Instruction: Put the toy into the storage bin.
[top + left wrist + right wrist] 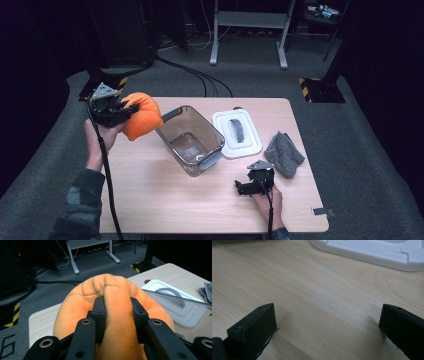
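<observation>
A soft orange cloth bundle [141,116] hangs above the table's left side, pinched by my left gripper [120,111]. In the left gripper view the black jaws squeeze a fold of the orange cloth [117,315], which bulges out on both sides of my left gripper [117,312]. Just right of it stands a clear plastic container [191,140] without its lid, tilted diagonally on the table. Near the front edge my right gripper [246,187] rests on the wood, jaws wide apart over bare table [324,315] with nothing between them.
A white lid with a grey handle [236,132] lies right of the container; its edge [372,252] shows in the right gripper view. A grey cloth [283,153] lies at the right. Cables and a metal stand [248,30] are on the floor beyond.
</observation>
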A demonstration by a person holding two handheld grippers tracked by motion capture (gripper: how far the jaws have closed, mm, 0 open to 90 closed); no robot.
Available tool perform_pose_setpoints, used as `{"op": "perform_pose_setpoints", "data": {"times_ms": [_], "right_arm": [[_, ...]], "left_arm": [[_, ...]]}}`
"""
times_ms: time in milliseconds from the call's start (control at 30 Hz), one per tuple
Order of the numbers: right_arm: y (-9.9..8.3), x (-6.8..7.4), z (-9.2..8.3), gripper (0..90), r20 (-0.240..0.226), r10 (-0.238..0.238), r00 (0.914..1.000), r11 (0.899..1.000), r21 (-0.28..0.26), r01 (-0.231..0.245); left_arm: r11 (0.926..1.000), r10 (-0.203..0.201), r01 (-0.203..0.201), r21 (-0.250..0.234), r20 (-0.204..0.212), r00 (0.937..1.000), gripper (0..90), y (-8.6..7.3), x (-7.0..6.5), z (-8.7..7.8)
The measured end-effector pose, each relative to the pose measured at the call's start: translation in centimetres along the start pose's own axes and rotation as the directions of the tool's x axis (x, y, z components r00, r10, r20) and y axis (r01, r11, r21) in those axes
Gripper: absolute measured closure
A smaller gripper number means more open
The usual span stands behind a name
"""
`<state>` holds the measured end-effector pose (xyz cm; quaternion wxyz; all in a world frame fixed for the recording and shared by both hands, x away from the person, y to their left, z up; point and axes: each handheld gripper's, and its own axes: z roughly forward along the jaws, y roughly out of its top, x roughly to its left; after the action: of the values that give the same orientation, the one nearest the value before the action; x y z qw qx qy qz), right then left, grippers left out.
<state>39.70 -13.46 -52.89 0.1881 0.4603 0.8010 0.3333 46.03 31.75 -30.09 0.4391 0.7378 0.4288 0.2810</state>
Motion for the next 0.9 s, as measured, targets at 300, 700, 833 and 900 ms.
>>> {"op": "perform_pose_setpoints", "data": {"times_ms": [300,700,833,900], "right_arm": [[0.0,0.0,0.0,0.3,0.000,0.001,1.0000,1.000,0.000,-0.001],[0.0,0.0,0.0,0.3,-0.003,-0.002,1.0000,1.000,0.002,0.002],[0.0,0.0,0.0,0.3,-0.002,-0.003,1.0000,1.000,0.000,0.003],[0.0,0.0,0.0,0.4,0.000,-0.001,1.0000,1.000,0.000,0.001]], "left_arm": [[0.9999,0.008,-0.008,-0.009,0.032,0.9995,71.0,0.9,-0.9,1.2],[0.9997,0.018,-0.017,-0.015,0.064,0.9978,70.9,1.7,-2.1,2.5],[0.9997,0.019,-0.018,-0.015,0.073,0.9972,70.9,1.9,-2.4,2.9],[0.9997,0.018,-0.017,-0.015,0.079,0.9967,70.9,1.9,-2.6,3.2]]}}
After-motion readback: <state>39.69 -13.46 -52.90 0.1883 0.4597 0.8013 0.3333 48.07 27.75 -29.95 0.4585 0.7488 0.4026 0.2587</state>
